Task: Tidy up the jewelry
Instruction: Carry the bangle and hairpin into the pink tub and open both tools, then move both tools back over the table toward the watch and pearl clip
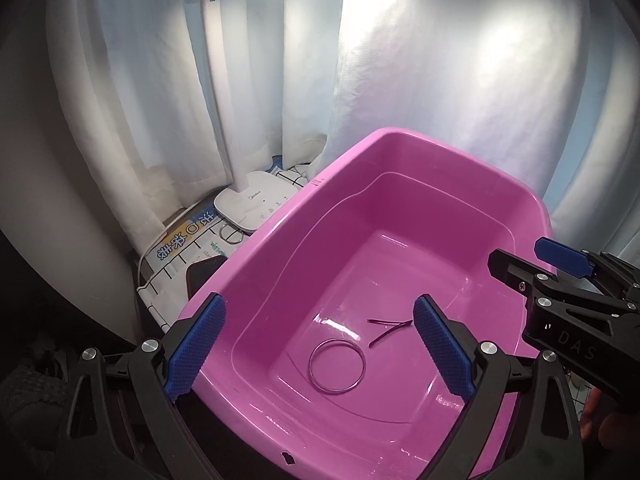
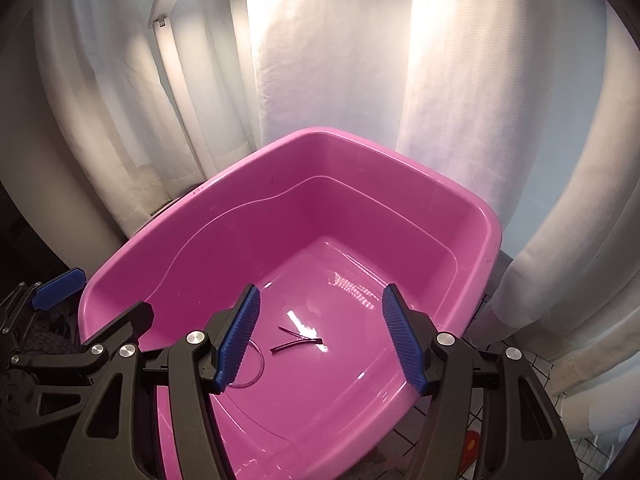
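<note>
Both the left gripper (image 1: pixel 320 344) and the right gripper (image 2: pixel 320 340) hover with fingers apart and empty over the pink basin (image 1: pixel 400 148), on whose floor a silver bangle (image 1: pixel 337 365) lies beside a dark hair clip (image 1: pixel 390 327).

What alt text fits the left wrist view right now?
A pink plastic tub holds a metal bangle and a thin dark hair clip on its floor. The left gripper hangs open above them, the right gripper at the right edge. Behind stands a white desk lamp.
</note>
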### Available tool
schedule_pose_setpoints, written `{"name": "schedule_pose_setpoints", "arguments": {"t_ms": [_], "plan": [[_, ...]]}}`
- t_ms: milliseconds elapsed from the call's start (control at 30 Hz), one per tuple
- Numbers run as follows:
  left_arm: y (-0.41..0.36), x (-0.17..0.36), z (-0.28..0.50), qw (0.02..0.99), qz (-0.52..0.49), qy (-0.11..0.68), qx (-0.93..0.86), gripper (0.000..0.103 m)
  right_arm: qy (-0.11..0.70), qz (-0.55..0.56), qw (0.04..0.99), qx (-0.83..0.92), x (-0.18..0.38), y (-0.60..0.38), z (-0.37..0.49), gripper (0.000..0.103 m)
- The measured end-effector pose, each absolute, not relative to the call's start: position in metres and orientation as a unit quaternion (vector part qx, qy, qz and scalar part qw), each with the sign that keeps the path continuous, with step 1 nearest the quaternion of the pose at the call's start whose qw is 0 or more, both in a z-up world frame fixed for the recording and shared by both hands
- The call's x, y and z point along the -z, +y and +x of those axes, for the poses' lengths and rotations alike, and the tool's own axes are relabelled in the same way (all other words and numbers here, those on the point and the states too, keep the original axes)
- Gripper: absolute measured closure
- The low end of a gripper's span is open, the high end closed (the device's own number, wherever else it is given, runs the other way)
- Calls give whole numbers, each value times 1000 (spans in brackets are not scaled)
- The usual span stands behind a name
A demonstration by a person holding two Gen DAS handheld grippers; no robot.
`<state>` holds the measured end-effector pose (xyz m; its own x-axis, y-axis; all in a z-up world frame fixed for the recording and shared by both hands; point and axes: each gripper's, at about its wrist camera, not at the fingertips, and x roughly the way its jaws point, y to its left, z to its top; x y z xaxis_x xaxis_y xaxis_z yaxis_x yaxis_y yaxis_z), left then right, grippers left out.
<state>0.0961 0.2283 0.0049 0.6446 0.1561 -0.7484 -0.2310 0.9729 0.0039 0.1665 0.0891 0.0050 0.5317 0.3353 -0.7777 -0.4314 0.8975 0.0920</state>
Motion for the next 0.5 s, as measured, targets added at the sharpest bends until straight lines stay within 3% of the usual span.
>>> {"name": "schedule_pose_setpoints", "arguments": {"t_ms": [500], "plan": [[179,-34,59,920,-23,382,-80,10,410,-34,889,-201,-23,33,120,42]]}}
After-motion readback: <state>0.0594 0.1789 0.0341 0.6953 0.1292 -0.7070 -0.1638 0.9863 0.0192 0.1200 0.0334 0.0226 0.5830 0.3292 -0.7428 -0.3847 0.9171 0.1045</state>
